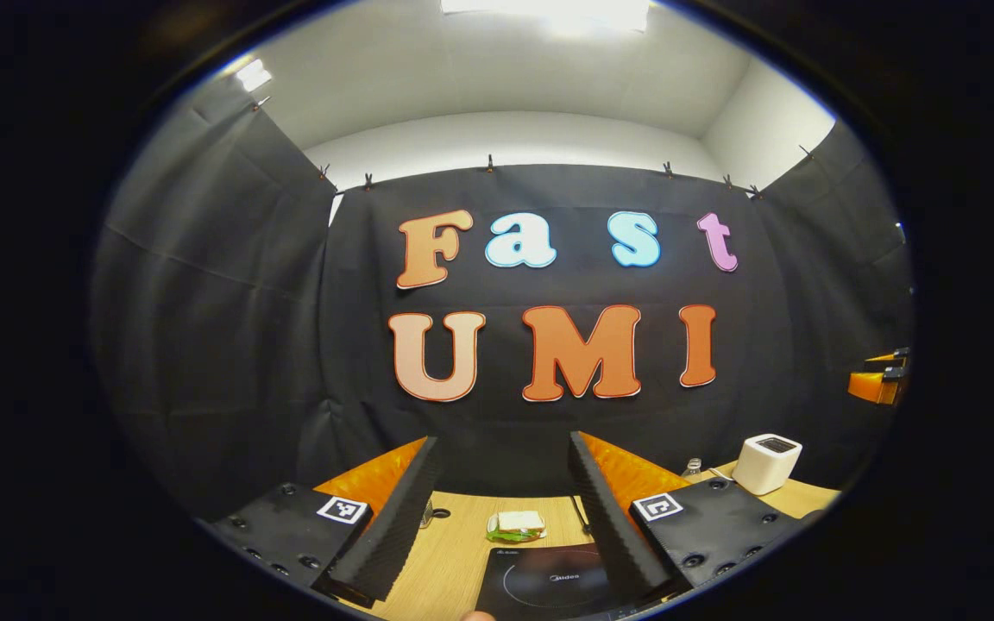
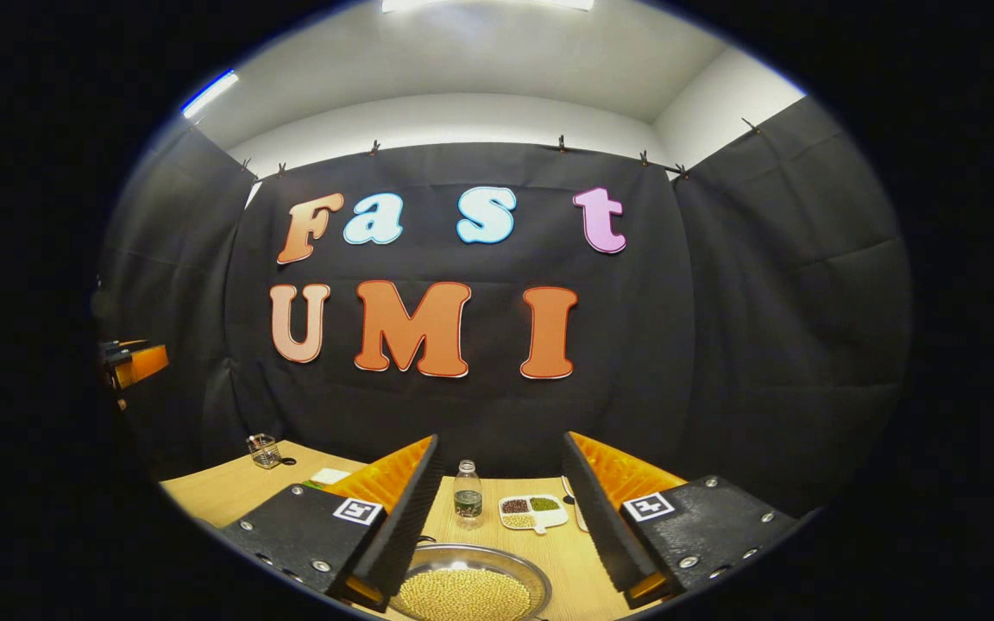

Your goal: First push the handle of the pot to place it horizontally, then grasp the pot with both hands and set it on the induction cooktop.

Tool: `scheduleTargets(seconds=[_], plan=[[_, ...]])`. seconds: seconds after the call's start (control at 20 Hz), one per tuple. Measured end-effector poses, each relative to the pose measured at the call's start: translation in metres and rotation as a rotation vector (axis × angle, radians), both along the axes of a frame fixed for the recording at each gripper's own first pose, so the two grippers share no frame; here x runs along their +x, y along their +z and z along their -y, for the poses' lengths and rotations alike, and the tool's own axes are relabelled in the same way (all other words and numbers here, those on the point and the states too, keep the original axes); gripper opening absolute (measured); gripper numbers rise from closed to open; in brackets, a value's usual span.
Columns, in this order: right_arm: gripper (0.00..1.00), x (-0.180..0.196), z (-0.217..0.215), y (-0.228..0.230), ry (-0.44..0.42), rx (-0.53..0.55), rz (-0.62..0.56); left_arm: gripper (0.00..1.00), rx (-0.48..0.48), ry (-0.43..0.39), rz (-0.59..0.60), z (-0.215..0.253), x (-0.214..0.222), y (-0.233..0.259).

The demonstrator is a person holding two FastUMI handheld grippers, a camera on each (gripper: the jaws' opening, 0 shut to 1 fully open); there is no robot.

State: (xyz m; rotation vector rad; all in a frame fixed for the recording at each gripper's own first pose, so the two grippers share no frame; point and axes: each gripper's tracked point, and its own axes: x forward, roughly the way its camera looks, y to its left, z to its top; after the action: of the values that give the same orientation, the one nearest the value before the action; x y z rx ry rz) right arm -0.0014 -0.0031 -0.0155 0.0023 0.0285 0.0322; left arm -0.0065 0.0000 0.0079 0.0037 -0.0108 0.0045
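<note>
Left gripper [image 1: 497, 517]: fingers spread, nothing between them, above wooden table [image 1: 454, 552]. Induction cooktop [image 1: 549, 582] directly below, sandwich [image 1: 516, 524] behind. Right gripper [image 2: 497, 517]: fingers apart, nothing held, over pot [image 2: 467, 588] of beans, bottle [image 2: 467, 496] beyond.

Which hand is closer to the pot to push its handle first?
Probably right: the pot of beans sits just before the right tongs. The left tongs face the cooktop instead.
</note>
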Motion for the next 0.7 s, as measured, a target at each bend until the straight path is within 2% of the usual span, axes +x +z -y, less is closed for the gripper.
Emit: scheduleTargets(seconds=[0.05, 0.1, 0.15, 0.2, 0.25, 0.45, 0.6, 0.65, 0.7], plan=[[0.75, -0.001, -0.001, -0.003, 0.002, -0.011, -0.002, 0.99, 0.000, -0.002, 0.001, 0.001, 0.000, 0.001], [0.79, -0.001, 0.000, -0.006, 0.002, -0.023, -0.006, 0.99, -0.002, -0.005, 0.000, 0.002, -0.002, -0.001], [0.61, -0.001, 0.002, -0.010, 0.000, -0.033, -0.012, 0.99, -0.004, -0.007, -0.001, 0.003, -0.003, -0.001], [0.60, -0.003, 0.002, -0.014, 0.001, -0.038, -0.017, 0.99, -0.006, -0.010, -0.002, 0.005, -0.001, 0.000], [0.50, -0.005, 0.002, -0.017, 0.002, -0.039, -0.021, 0.99, -0.006, -0.012, -0.003, 0.006, -0.001, 0.000], [0.20, -0.008, 0.005, -0.044, -0.002, -0.043, -0.069, 0.99, -0.007, -0.017, -0.014, 0.008, 0.000, -0.003], [0.08, -0.016, 0.009, -0.068, -0.009, -0.033, -0.109, 0.96, -0.006, -0.017, -0.017, 0.007, 0.000, -0.005], [0.01, -0.017, 0.009, -0.077, -0.015, -0.028, -0.125, 0.96, -0.007, -0.018, -0.017, 0.007, 0.000, -0.005], [0.00, -0.019, 0.009, -0.086, -0.018, -0.031, -0.143, 0.96, -0.009, -0.019, -0.016, 0.009, -0.001, -0.005]])
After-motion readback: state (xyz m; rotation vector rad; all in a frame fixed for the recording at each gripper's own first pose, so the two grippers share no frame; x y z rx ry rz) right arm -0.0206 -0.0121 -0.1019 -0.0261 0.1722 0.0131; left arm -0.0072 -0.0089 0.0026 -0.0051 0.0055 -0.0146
